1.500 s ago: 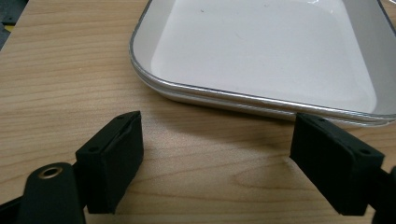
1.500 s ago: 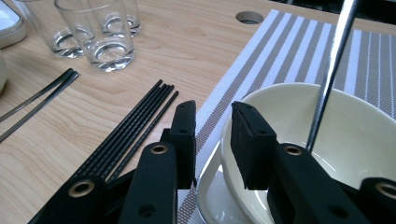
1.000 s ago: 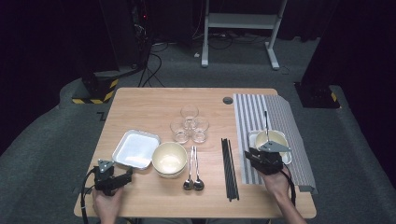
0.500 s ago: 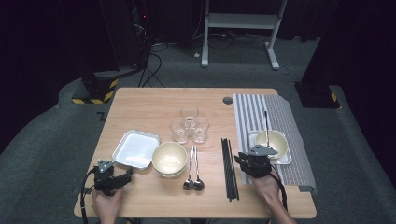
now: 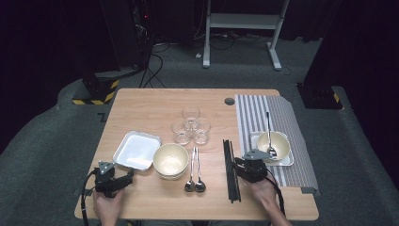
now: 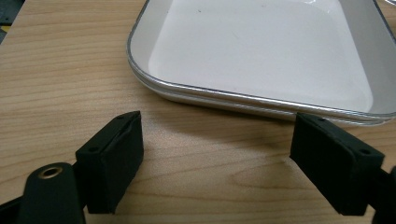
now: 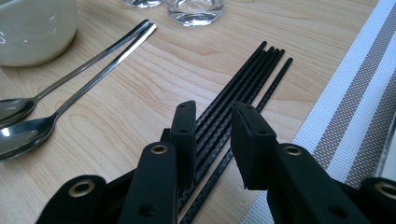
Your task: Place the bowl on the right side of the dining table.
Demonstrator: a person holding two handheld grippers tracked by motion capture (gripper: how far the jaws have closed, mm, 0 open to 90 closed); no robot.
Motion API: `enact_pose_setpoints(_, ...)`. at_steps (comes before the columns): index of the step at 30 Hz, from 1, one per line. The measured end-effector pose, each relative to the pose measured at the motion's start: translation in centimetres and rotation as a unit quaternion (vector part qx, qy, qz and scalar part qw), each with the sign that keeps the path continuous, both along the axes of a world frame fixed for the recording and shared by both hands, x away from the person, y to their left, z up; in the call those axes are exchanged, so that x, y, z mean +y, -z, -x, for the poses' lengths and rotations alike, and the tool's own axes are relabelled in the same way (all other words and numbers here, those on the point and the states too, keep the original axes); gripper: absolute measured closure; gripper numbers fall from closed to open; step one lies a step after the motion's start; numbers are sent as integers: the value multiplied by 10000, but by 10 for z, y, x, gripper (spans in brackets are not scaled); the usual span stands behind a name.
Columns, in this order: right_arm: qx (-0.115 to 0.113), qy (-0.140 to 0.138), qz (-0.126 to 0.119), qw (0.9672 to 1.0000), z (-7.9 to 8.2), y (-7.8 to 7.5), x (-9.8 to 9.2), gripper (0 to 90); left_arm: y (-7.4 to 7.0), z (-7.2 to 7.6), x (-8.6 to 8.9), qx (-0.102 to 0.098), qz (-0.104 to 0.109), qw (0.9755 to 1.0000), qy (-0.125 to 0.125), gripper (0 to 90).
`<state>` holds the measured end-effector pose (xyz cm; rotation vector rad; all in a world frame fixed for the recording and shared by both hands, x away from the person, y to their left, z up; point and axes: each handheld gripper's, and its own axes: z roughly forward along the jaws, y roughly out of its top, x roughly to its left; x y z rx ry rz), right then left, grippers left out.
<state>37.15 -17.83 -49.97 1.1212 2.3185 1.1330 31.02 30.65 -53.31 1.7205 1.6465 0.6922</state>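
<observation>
Chopsticks (image 5: 230, 169) between spoons (image 5: 194, 169) at left and striped mat (image 5: 277, 117) at right.

My right gripper (image 7: 212, 140) hides the near ends of the black chopsticks (image 7: 243, 81); whether my pads touch them, I cannot tell.

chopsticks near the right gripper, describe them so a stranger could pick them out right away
On the wooden table, look just left of the striped placemat. The chopsticks lie there in a tight bundle, thin, straight and matte black, unlike the two shiny metal spoons further left.
</observation>
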Motion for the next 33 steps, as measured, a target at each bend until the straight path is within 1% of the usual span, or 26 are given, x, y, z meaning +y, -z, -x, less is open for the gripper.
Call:
enact_pose_setpoints(1,10,28,-41,10000,0,0,1,701,0,0,0,-1,-3,10000,-2,180)
enact_pose_setpoints(4,40,20,-57,10000,1,1,2,697,0,0,-1,8,-50,10000,-2,181)
enact_pose_setpoints(6,40,13,-51,10000,2,2,5,698,0,0,-1,8,-44,10000,-11,180)
enact_pose_setpoints(7,69,-1,-53,10000,2,4,7,701,0,0,-1,7,-38,10000,-14,180)
enact_pose_setpoints(12,110,17,-107,9999,3,7,10,721,0,0,-1,10,-42,10000,-4,178)
enact_pose_setpoints(15,129,-20,-62,9999,4,8,14,728,0,0,-1,11,-44,10000,-1,179)
enact_pose_setpoints(20,66,-117,82,9999,4,10,22,740,0,-1,-1,20,-50,10000,-9,178)
enact_pose_setpoints(22,85,-123,117,9998,3,10,24,741,0,-1,-1,19,-48,10000,-11,178)
enact_pose_setpoints(23,137,-127,188,9996,2,12,27,742,0,-1,-1,21,-51,10000,-11,178)
enact_pose_setpoints(24,137,-127,188,9996,2,12,27,742,0,-1,-1,21,-51,10000,-11,178)
enact_pose_setpoints(25,174,-127,249,9995,1,14,28,744,0,-1,-1,21,-49,10000,-12,178)
enact_pose_setpoints(33,219,-57,238,9995,0,17,30,744,0,-1,-1,20,-47,10000,-10,178)
